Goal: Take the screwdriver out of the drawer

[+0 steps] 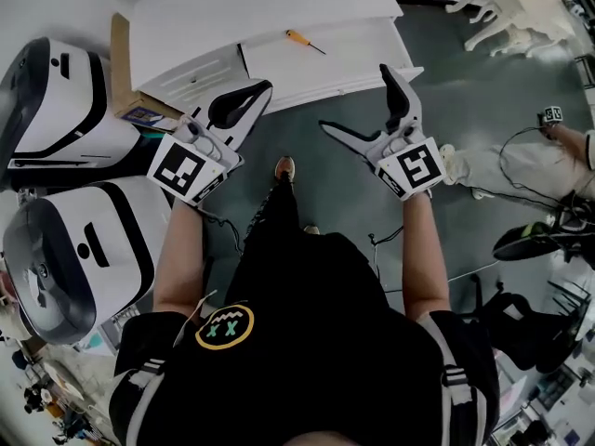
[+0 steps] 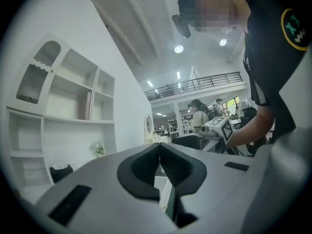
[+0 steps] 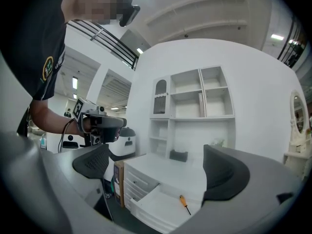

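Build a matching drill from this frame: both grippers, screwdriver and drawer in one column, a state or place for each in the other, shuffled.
Column one
1. left gripper
2. right gripper
3. screwdriver
4. drawer

Column two
A. pulled open
B. jaws together, nothing between them
C. lying inside the drawer, orange handle
D. jaws apart, nothing between them

Pairs: 1-B, 2-D, 3-C, 4-A
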{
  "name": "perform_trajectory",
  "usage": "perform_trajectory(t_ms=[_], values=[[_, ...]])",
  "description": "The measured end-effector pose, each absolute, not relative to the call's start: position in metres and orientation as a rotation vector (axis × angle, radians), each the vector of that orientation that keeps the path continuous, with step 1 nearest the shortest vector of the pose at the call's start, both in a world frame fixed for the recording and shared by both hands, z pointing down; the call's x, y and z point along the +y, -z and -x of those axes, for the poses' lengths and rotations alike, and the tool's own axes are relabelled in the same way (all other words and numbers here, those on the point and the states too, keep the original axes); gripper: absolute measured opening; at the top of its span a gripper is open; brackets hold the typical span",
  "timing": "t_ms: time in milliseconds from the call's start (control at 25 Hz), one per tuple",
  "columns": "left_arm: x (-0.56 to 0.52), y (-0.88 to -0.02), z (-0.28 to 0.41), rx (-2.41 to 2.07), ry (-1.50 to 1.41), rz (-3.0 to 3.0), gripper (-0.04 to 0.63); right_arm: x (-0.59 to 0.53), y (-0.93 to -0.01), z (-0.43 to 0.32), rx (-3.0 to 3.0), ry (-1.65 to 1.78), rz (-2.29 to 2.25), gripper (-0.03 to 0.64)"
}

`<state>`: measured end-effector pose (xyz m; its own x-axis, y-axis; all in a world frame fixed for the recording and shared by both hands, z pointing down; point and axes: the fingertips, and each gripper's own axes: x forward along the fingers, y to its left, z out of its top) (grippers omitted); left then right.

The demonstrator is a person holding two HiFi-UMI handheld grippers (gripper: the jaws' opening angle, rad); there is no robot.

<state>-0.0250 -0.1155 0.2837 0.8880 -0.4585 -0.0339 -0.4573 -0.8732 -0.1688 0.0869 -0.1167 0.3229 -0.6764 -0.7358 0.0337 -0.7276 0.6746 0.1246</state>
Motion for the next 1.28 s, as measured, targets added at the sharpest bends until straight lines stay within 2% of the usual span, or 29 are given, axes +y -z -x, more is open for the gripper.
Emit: perform_trajectory(t_ms=[520,1280], values=[[-0.193,-0.295,0.03,0.688,0.021,2.904,0.02,-0.211,-0.351,-0.074,-2.778,0.103,-1.166,0.583],[-0.236,-0.297,0.032,0.682,0.012,2.974,0.02,-0.332,-0.479,-0.075,-2.569,-0.064,-1.02,0.581]])
